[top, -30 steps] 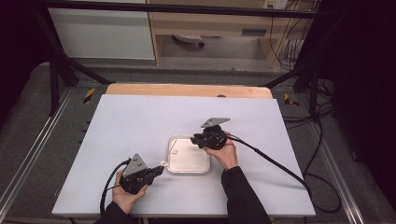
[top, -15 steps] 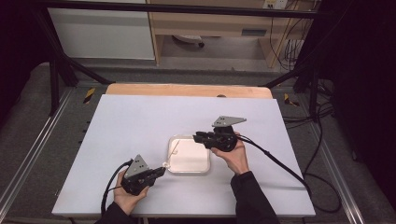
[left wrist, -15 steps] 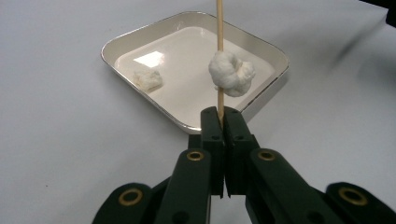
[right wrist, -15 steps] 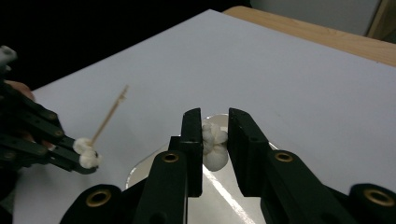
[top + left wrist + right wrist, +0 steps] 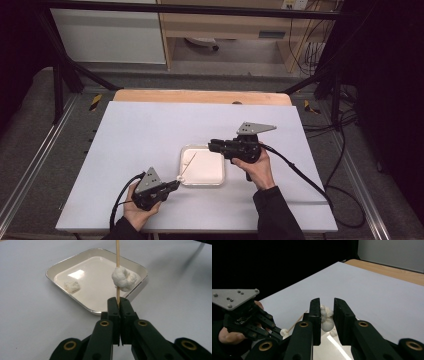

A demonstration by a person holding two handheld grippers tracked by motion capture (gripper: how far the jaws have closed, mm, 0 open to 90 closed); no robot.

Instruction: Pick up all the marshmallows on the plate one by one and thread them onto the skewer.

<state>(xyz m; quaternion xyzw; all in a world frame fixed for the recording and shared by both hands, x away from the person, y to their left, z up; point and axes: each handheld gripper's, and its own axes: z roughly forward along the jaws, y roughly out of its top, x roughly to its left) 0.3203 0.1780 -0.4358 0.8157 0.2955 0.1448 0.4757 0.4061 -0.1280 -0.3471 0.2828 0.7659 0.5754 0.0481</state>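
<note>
Over the white tray (image 5: 216,179) on the tabletop, the left tool (image 5: 117,305) clamps a skewer (image 5: 117,262) bearing one marshmallow (image 5: 124,279), so the right tool (image 5: 327,315), pinching another marshmallow (image 5: 326,319), should meet the tip squarely

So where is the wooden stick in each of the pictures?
High view: the wooden stick slants over the white tray, just left of middle.
Left gripper view: it stands straight up the middle, pinched in the left gripper, with a white lump stuck on it.
Right gripper view: low and left of middle, beside the right gripper.
Shared landmark: the tray.
</note>
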